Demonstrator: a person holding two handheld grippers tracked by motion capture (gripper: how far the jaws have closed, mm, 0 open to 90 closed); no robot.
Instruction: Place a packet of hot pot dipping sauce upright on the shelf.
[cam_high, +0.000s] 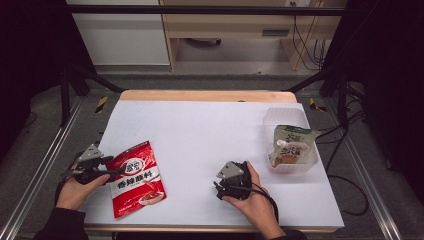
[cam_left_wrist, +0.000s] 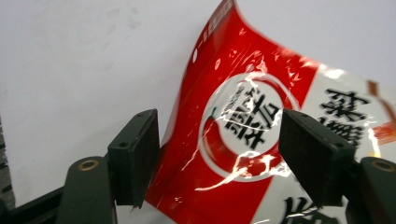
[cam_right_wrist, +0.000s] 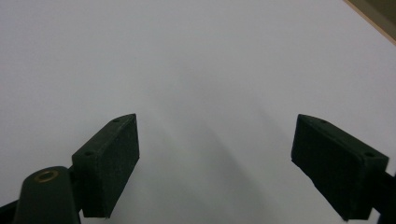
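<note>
A red and white sauce pouch (cam_high: 137, 178) lies at the front left of the white table (cam_high: 210, 125). My left gripper (cam_high: 116, 170) is at the pouch's upper left edge. In the left gripper view the pouch (cam_left_wrist: 243, 121) curls up between the two jaws, which stand wide apart around its edge; the left gripper (cam_left_wrist: 215, 122) is open. My right gripper (cam_high: 225, 181) rests in a hand at the front centre-right, away from the pouch. It is open (cam_right_wrist: 217, 120) above bare white table, with nothing between its jaws.
A clear plastic bin (cam_high: 285, 116) stands at the right side of the table and holds a spouted pouch (cam_high: 291, 145). A wooden strip (cam_high: 205, 95) runs along the far end of the table. Metal frame rails flank both sides.
</note>
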